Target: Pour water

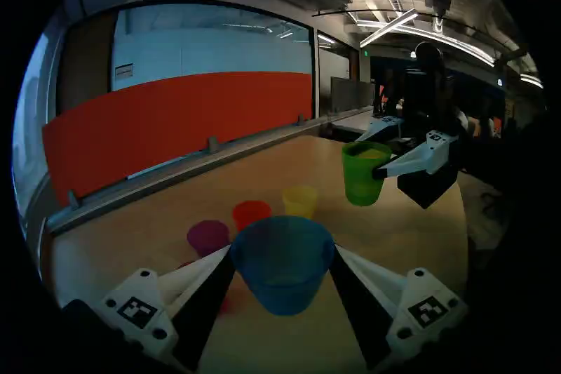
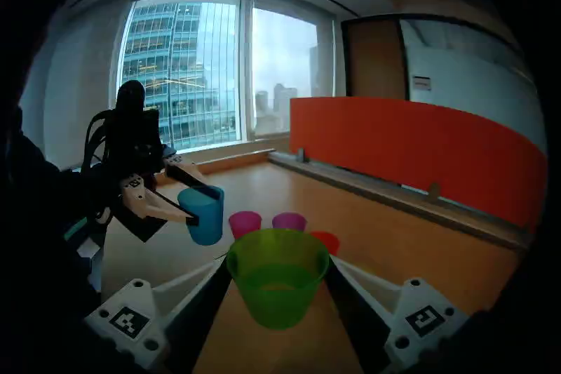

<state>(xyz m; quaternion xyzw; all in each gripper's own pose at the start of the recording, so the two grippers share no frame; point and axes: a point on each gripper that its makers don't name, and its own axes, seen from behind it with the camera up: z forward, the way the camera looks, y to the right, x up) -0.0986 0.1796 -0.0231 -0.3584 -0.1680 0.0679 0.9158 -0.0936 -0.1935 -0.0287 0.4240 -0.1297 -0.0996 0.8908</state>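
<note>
My left gripper (image 1: 282, 260) is shut on a translucent blue cup (image 1: 282, 283), held upright just above the wooden table (image 1: 400, 241). To the far right, my right gripper (image 1: 384, 170) is shut on a green cup (image 1: 363, 174), also upright. In the right gripper view the green cup (image 2: 278, 283) sits between my right gripper's fingers (image 2: 278, 262), with a darker band low inside it that looks like liquid. The blue cup (image 2: 203, 216) hangs at the left in my left gripper (image 2: 191, 200). The two held cups are apart.
A purple cup (image 1: 208, 235), a red cup (image 1: 251, 213) and a yellow cup (image 1: 300, 200) stand in a row on the table. An orange divider panel (image 1: 175, 121) runs along its far edge. Windows (image 2: 189, 72) lie behind the left gripper.
</note>
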